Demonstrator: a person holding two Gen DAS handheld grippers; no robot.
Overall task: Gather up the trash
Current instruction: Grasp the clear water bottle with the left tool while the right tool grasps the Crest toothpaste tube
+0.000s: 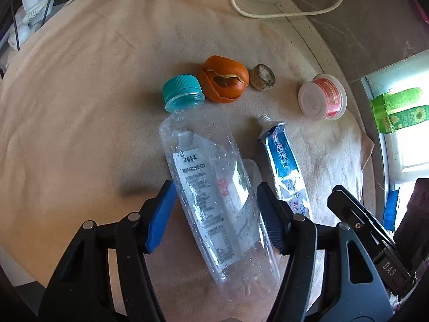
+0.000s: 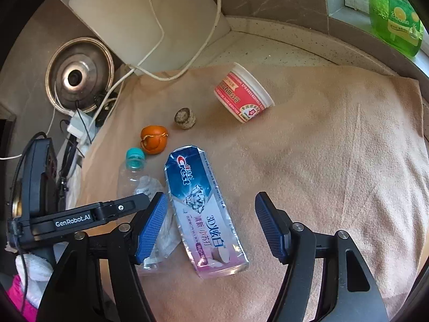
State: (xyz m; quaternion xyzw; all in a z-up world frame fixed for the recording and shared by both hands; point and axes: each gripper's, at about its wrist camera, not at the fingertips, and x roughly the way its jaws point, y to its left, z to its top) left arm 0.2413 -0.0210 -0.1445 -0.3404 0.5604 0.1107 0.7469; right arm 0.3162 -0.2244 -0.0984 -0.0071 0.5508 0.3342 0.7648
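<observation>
Left wrist view: the left gripper (image 1: 214, 214) straddles a clear plastic bottle (image 1: 211, 187) lying on a peach cloth (image 1: 80, 107) over the table; both blue pads sit at its sides, the left one seeming to touch, though a firm clamp cannot be told. Its long axis runs from base near the camera to teal cap (image 1: 182, 86) up and slightly left; small Chinese print covers its label. Just beyond the cap lie an orange peel (image 1: 224, 83) and a small brown lump (image 1: 262, 77). To the bottle's right a toothpaste tube (image 1: 284, 161) lies roughly parallel, nozzle away. A white and red cup (image 1: 321, 98) lies tipped on its side. Part of the right gripper reads "DAS" at the lower right

Right wrist view: the right gripper (image 2: 211, 225) stands released, its jaws wide over the toothpaste tube (image 2: 203, 209), pads clear of it. Only here does the tube's face show: "Crest", "3D". The left gripper's arm reads "GenRobot.AI". A metal pot lid (image 2: 79, 75), white cable (image 2: 187, 61) and green detergent bottle (image 2: 396, 13) appear here
</observation>
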